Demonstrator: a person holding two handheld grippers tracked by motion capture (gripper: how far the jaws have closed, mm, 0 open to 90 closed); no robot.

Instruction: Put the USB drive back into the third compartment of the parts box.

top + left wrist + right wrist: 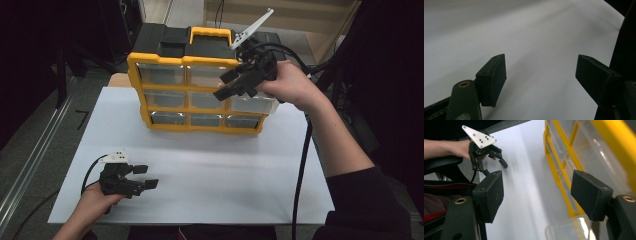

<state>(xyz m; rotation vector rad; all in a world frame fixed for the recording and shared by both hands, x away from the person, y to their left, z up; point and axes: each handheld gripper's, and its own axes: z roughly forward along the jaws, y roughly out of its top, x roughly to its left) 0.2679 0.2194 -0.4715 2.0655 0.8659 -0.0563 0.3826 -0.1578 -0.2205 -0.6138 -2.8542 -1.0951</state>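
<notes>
The yellow organiser [195, 95] stands upright at the far side of the white worktop [210, 170], its 3 rows of clear drawers facing the person. The right claw [229, 84] hovers in front of the cabinet's right column, at about the level of the middle row, where one clear drawer [252, 104] seems to stick out a little from the frame. In the right gripper view the jaws stand wide apart with nothing between them, the yellow frame and drawer fronts running past on the right and a clear rim low between the jaws.

The left claw [145, 176] rests low near the front left corner of the worktop, well apart from the organiser; its own view shows both jaws spread wide over bare white surface, holding nothing.

The step in hand looks like working that right-hand middle drawer (whether to pull it further or push it home cannot be told). To do it well, the right claw should square up to the drawer front, take the lip or front edge centrally, and move straight along the drawer's slide line, since a skewed pull could jam it or drag the whole cabinet forward. The idle left claw could usefully steady the yellow frame, as the organiser looks light enough to slide.
</notes>
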